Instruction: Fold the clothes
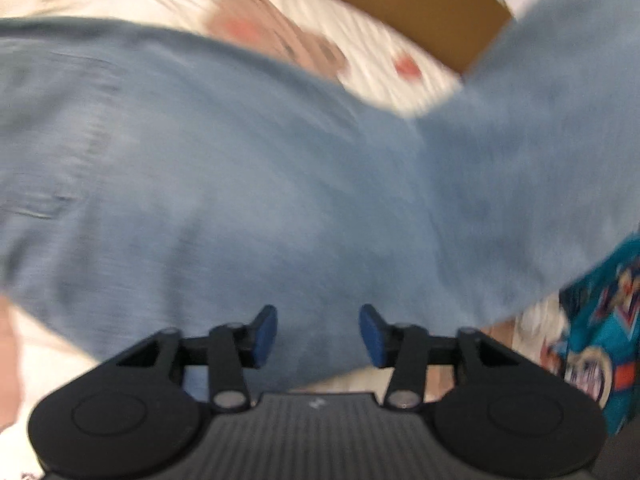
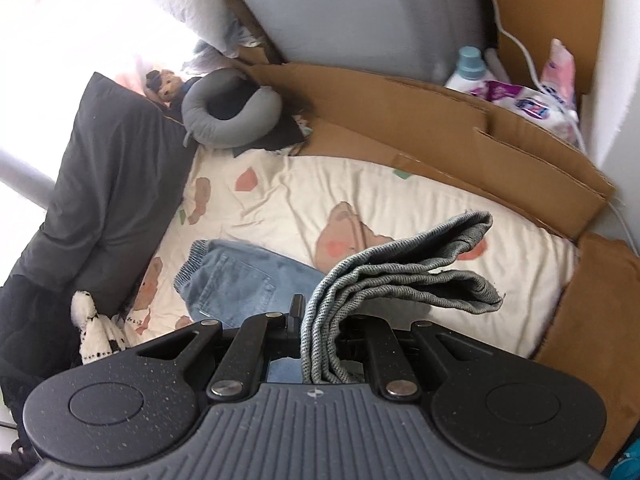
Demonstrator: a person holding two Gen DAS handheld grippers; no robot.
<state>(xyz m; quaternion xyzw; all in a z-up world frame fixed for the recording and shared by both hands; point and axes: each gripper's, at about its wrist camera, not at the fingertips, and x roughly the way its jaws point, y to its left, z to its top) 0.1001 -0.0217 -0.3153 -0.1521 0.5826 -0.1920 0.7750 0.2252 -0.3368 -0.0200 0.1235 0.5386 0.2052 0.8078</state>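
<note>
Two views from cameras on hand-held grippers above a bed with a cream patterned sheet (image 2: pixel 280 200).

In the right wrist view, the right gripper (image 2: pixel 320 332) has its jaws pressed together on a bunched hem of the jeans (image 2: pixel 248 280). The pinched end, showing its grey inside, rises from the jaws in stacked layers and sticks out over the sheet. The rest of the jeans lies flat on the sheet, waistband and back pocket up, towards the dark pillow (image 2: pixel 100 184) at the bed's left side. Cardboard (image 2: pixel 460 136) lines the far edge of the bed, and a grey neck pillow (image 2: pixel 228 112) sits at its head.

In the left wrist view, which is blurred, the left gripper (image 1: pixel 318 334) hangs over blue denim with its jaws spread and nothing between the blue pads (image 1: pixel 266 334). The denim fills most of that view, with the sheet beyond it.

The step in hand appears to be a lengthwise fold: the leg end is lifted and is being carried towards the waistband. The left side seems to have let go of its hem. Next, the right gripper likely needs to lay its end squarely on the waistband, then release without dragging the layers askew.
</note>
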